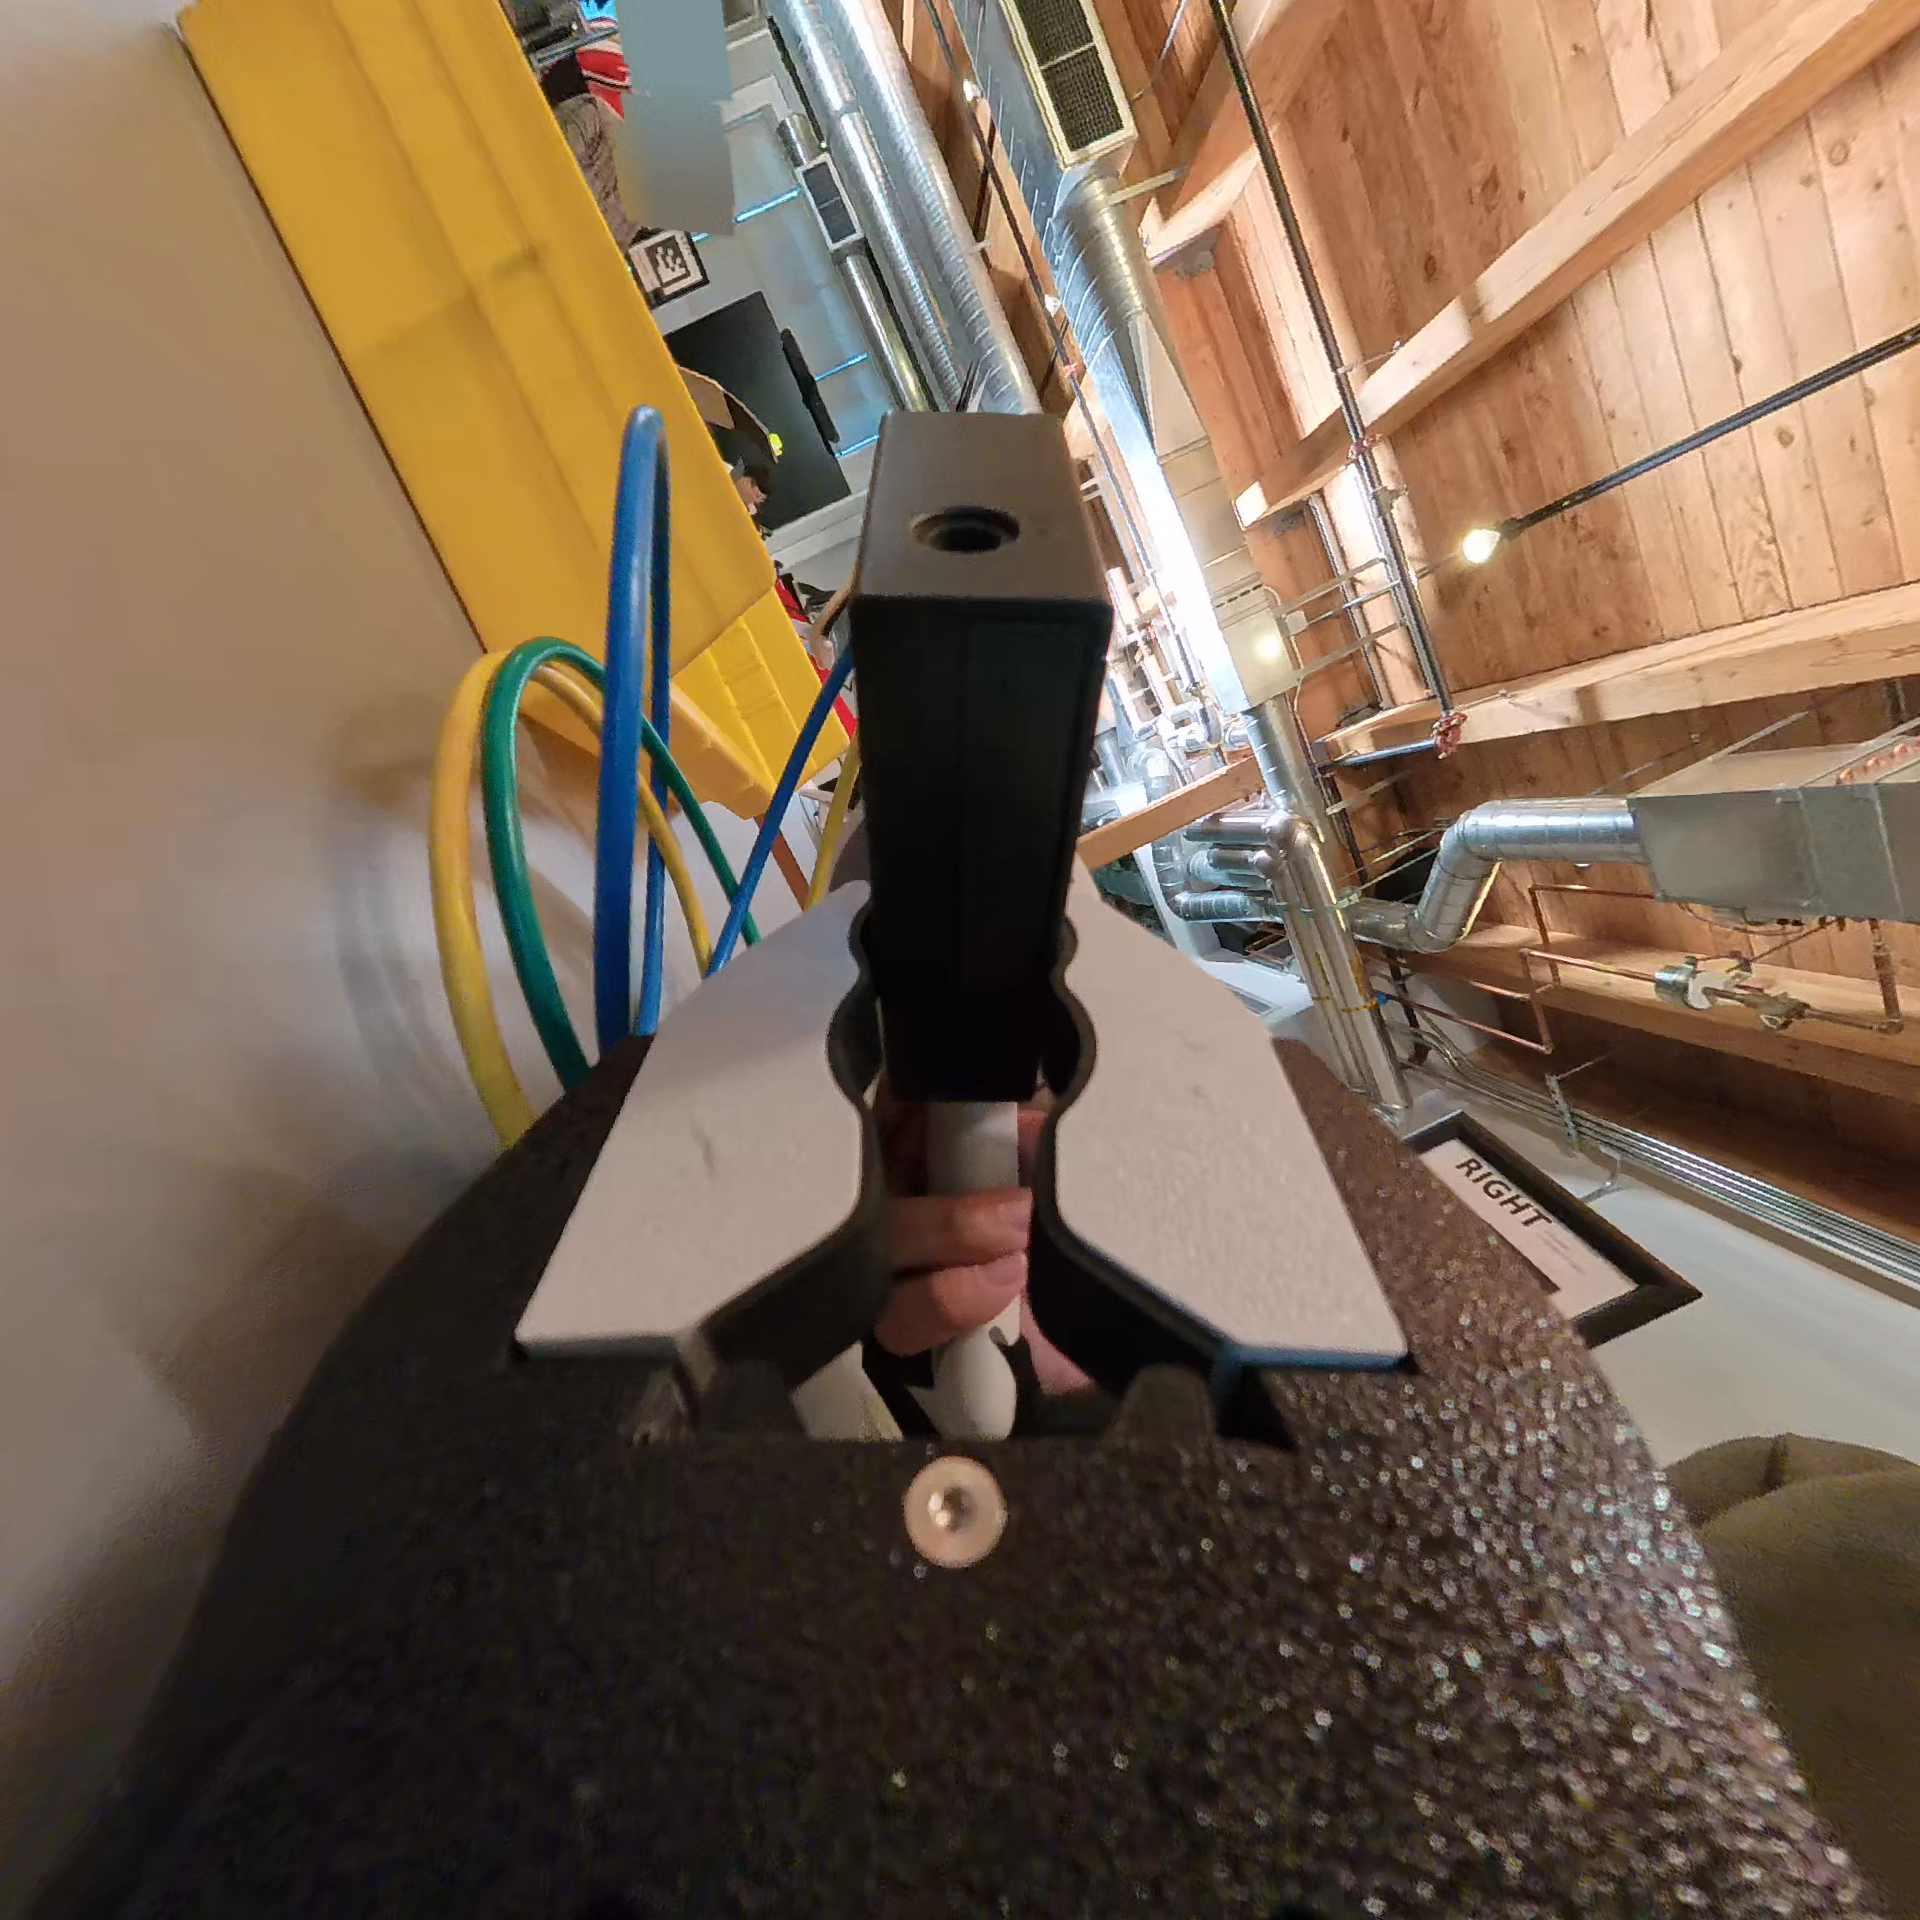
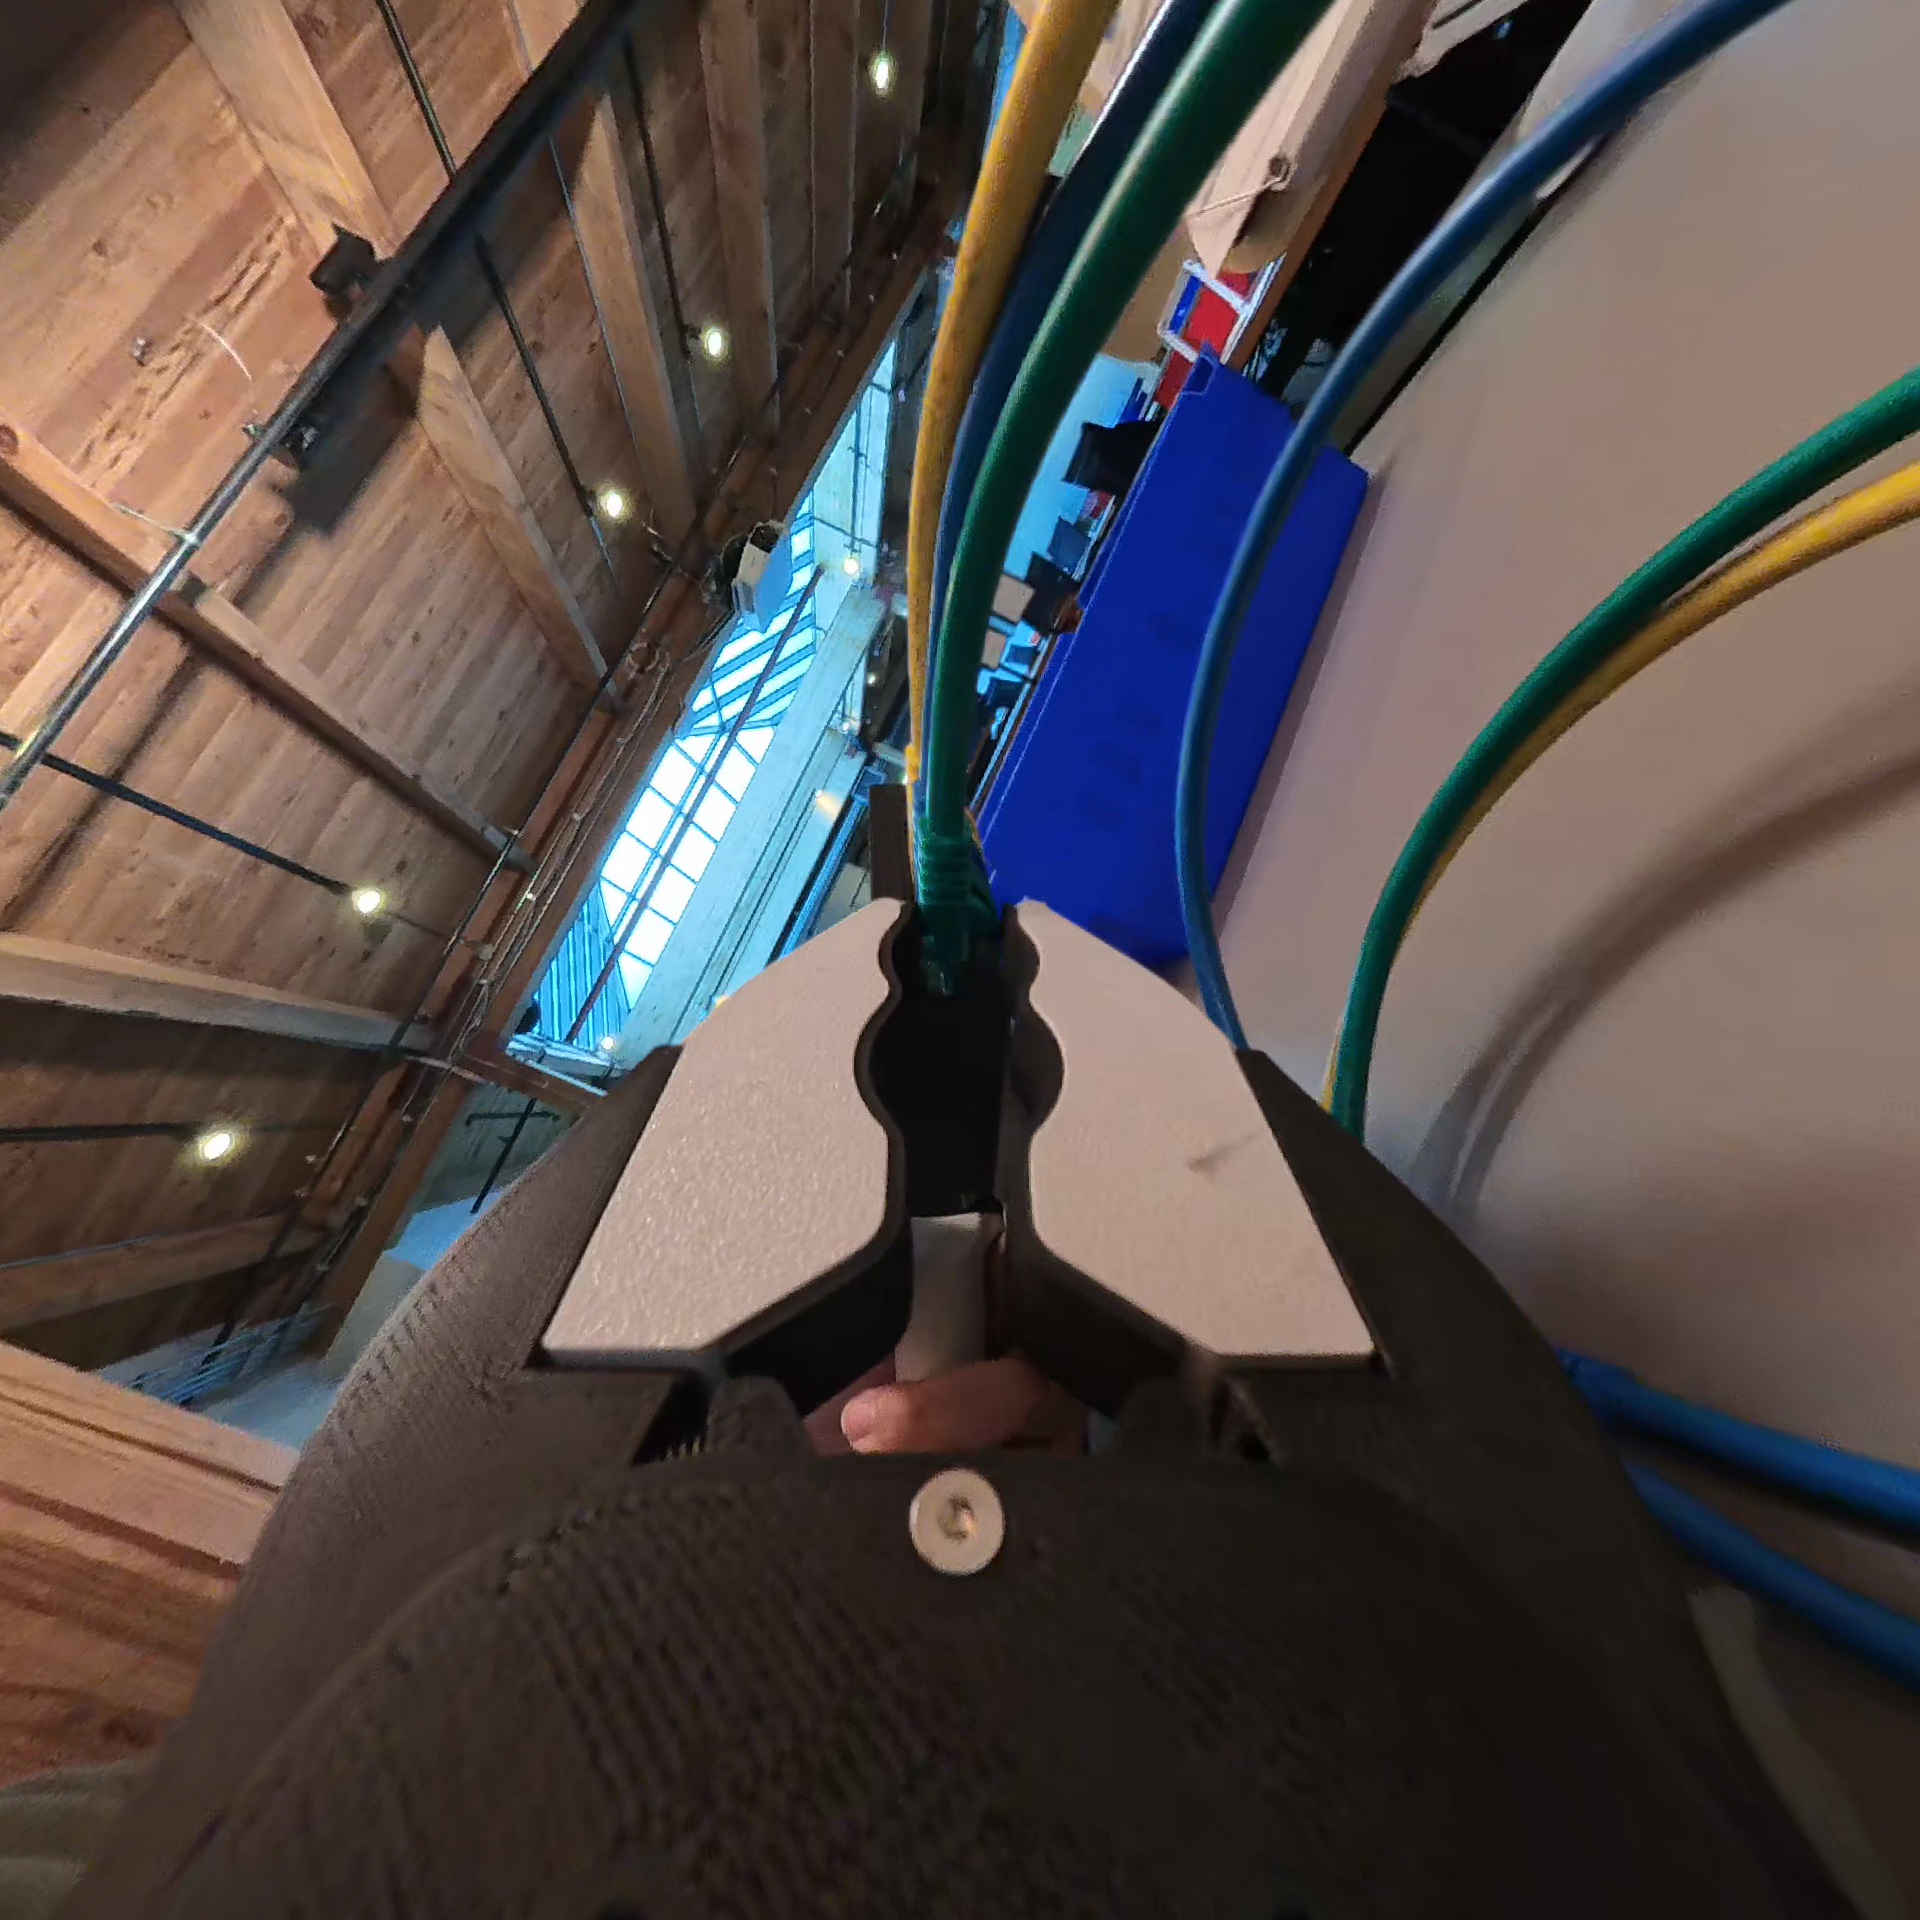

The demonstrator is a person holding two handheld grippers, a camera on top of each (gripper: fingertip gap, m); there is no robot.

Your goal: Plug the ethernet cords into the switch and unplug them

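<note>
In the left wrist view my left gripper (image 1: 971,909) is shut on the black box-shaped switch (image 1: 977,748), which sticks out forward between the fingers, with a round hole in its end face. Blue (image 1: 629,727), green (image 1: 520,831) and yellow (image 1: 457,883) ethernet cords loop to its left. In the right wrist view my right gripper (image 2: 956,925) is shut on the green cord's plug (image 2: 948,883). The green cord (image 2: 997,499) runs up and away from it, beside a yellow cord (image 2: 935,468) and a dark blue one. A dark edge just behind the plug may be the switch; the ports are hidden.
A beige table top (image 1: 208,727) lies to the left in the left view, with a yellow bin (image 1: 468,364) on it. In the right view a blue bin (image 2: 1143,675) stands on the table (image 2: 1662,935), with more cord loops over it. Wooden walls and metal ducts fill the background.
</note>
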